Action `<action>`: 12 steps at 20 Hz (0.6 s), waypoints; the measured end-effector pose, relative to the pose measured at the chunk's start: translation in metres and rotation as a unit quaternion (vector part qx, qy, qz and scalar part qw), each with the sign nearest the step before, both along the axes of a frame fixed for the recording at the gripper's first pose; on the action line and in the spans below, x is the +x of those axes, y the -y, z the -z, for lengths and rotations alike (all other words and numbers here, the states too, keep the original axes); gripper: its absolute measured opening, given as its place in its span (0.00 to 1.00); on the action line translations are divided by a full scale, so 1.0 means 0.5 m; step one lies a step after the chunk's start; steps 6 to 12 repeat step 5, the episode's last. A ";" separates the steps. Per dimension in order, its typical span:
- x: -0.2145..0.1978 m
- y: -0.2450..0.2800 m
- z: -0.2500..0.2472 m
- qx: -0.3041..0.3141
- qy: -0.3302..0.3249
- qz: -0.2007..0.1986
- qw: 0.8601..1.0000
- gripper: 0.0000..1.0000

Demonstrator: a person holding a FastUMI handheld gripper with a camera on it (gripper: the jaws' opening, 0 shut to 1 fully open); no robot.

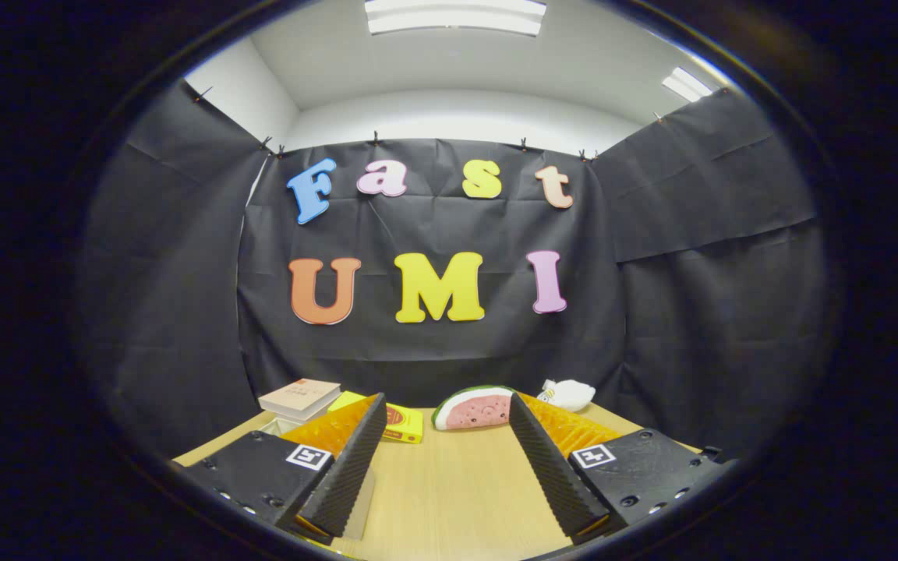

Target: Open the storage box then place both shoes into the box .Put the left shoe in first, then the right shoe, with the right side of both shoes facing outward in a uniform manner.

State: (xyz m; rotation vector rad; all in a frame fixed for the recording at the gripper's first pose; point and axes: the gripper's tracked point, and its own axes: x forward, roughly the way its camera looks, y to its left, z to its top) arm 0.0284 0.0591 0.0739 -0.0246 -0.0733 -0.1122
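Observation:
My gripper is held above a light wooden table and points toward the booth's back wall. Its two fingers stand wide apart, and nothing but bare tabletop lies between them. Just beyond the right fingertip a watermelon-slice plush lies at the table's far edge.
A stack of books sits at the far left of the table, with a yellow box lying next to it behind the left finger. A small white plush rests at the far right. Black cloth walls close in the table on three sides.

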 end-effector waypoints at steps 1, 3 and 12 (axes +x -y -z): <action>0.000 0.003 0.000 -0.003 0.002 0.002 1.000 0.96; -0.005 0.003 0.001 -0.002 0.001 0.002 1.000 0.96; -0.007 0.005 0.002 0.000 0.000 0.000 1.000 0.96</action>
